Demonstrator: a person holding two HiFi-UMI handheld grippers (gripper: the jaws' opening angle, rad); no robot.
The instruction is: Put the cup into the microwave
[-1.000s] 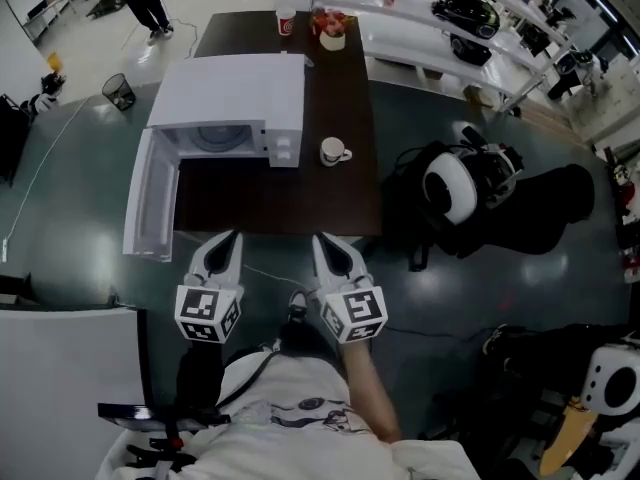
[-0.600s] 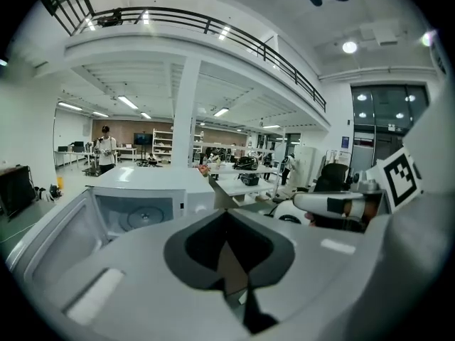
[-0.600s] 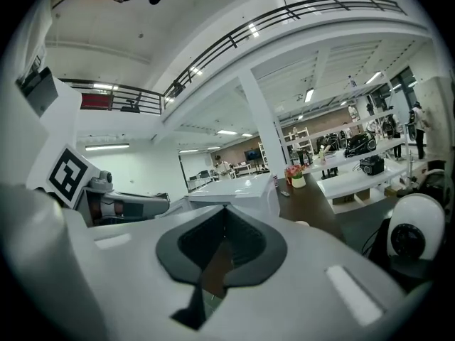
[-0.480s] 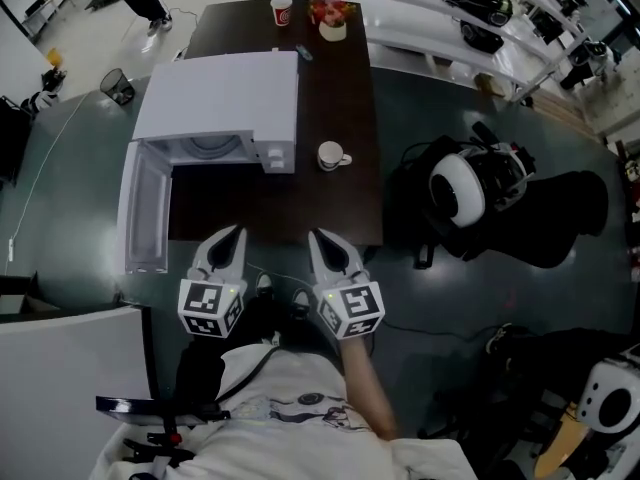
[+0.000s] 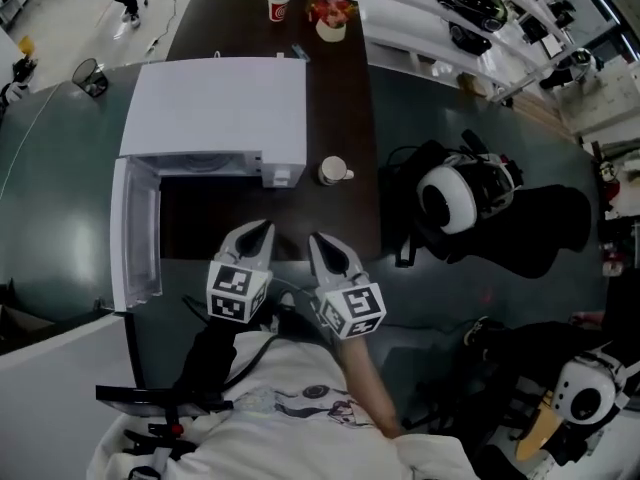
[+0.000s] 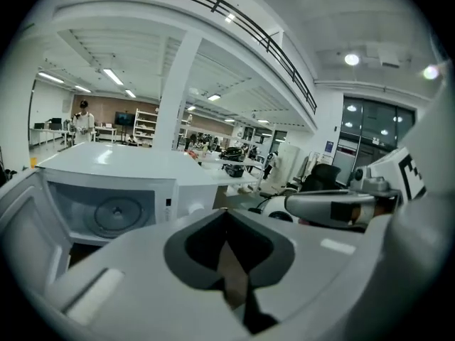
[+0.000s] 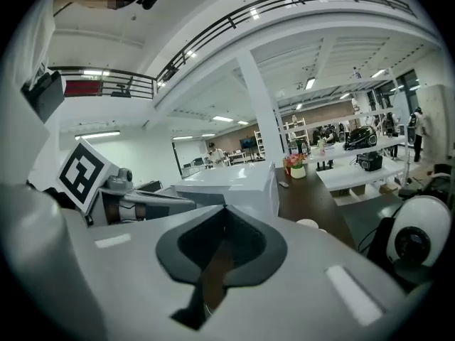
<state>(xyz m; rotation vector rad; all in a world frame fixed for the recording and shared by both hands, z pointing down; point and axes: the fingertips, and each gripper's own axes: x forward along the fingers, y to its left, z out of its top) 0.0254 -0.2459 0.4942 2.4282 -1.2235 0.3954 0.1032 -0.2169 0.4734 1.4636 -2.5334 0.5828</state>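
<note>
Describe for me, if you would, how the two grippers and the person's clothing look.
The left gripper and right gripper are both white, with tapering fingers lined in dark grey inside. Each carries a cube of black-and-white square markers. The person wears a white T-shirt with a dark print.

The left gripper point(image 5: 260, 232) and the right gripper point(image 5: 319, 241) are finished in pale grey, and each is marked with a cube patterned in black-and-white squares. Ahead of the left gripper, a white microwave point(image 5: 215, 108) is seen on a dark brown table point(image 5: 340, 88). A white cup point(image 5: 333, 171) is seen ahead of the right gripper, and a red-and-white paper cup point(image 5: 278, 6) far beyond.
</note>
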